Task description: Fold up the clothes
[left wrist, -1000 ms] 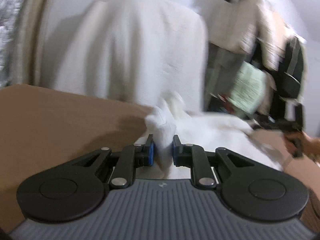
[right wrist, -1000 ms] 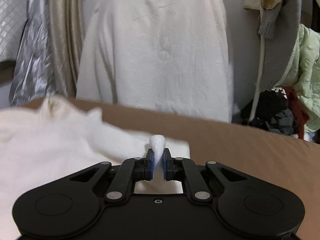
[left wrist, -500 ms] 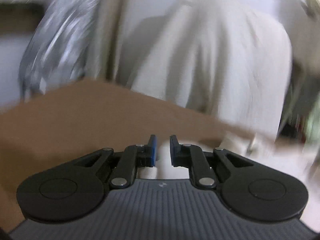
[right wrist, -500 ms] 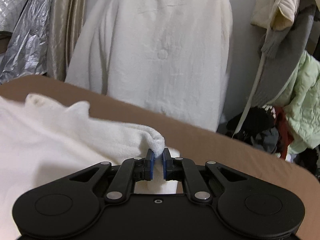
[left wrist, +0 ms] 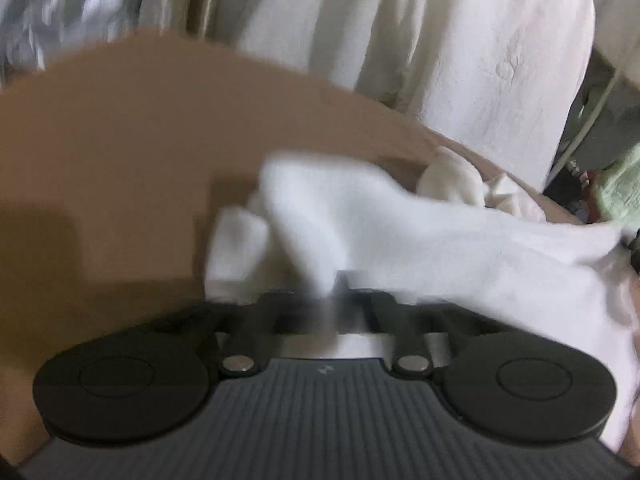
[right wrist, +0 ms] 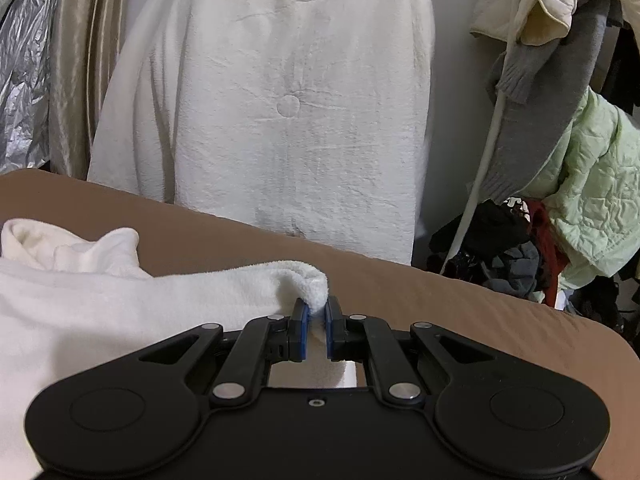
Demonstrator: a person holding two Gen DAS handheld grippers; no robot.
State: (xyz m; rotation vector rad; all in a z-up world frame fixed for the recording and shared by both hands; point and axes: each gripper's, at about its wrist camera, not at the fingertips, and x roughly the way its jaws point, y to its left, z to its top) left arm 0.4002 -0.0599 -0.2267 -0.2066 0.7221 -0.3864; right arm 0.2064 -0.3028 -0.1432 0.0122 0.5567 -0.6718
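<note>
A white fleecy garment point(right wrist: 100, 304) lies on the brown table point(right wrist: 440, 304). In the right wrist view my right gripper point(right wrist: 316, 316) is shut on a folded edge of it, the cloth curling over the blue pads. The rest of the garment spreads to the left, with a bunched part point(right wrist: 72, 244) at the far left. In the left wrist view the same white garment point(left wrist: 420, 240) stretches across from the right, blurred by motion. My left gripper point(left wrist: 326, 300) is shut on a fold of it; the cloth hides the fingertips.
A cream fleece robe point(right wrist: 288, 100) hangs behind the table's far edge. Silver foil and beige curtain point(right wrist: 52, 60) hang at the left. Piled and hanging clothes, with a pale green quilted jacket point(right wrist: 592, 184), crowd the right. Bare brown table point(left wrist: 100, 180) lies left of the garment.
The left gripper swung left and then back over the table, pulling the white garment with it. The right gripper kept its hold and shifted a little toward the robe.
</note>
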